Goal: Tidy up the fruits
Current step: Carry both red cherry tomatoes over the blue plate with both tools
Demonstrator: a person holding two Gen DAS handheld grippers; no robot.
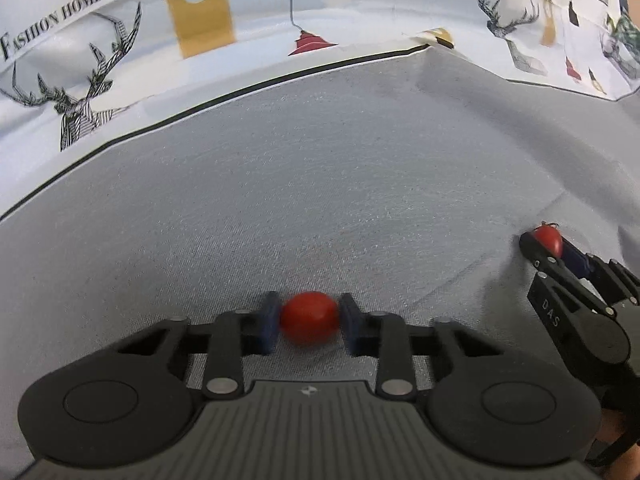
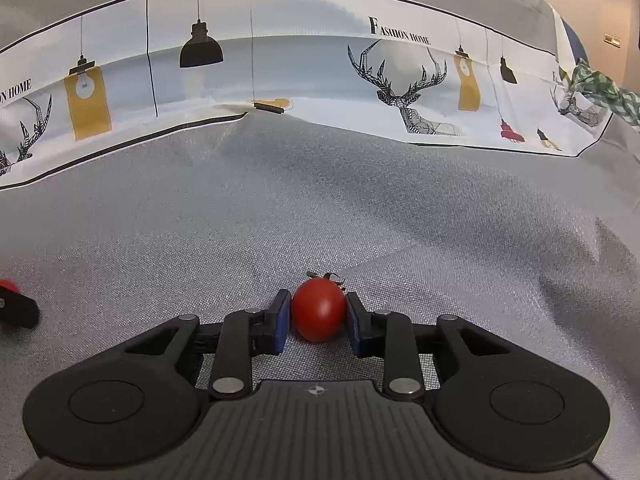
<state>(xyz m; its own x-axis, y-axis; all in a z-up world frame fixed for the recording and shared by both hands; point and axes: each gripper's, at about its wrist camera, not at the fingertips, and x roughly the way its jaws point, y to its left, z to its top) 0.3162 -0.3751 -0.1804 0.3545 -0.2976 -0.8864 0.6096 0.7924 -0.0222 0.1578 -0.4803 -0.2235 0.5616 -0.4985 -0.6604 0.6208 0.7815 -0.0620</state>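
Black left gripper (image 1: 309, 322) clamped on small red stemless tomato (image 1: 309, 322); black right gripper (image 2: 318, 316) clamped on red stemmed tomato (image 2: 318, 310), both over grey woven cloth (image 2: 360, 208). Best carried gently, without squeezing harder.

My left wrist camera sits just behind my left black two-finger gripper (image 1: 309, 322), looking forward and down, close over the grey woven tablecloth (image 1: 304, 184). My right wrist camera does likewise behind my right black two-finger gripper (image 2: 319, 317). Both views share the cloth, its white printed border with deer heads (image 2: 320, 68), and each other's gripper at one edge.
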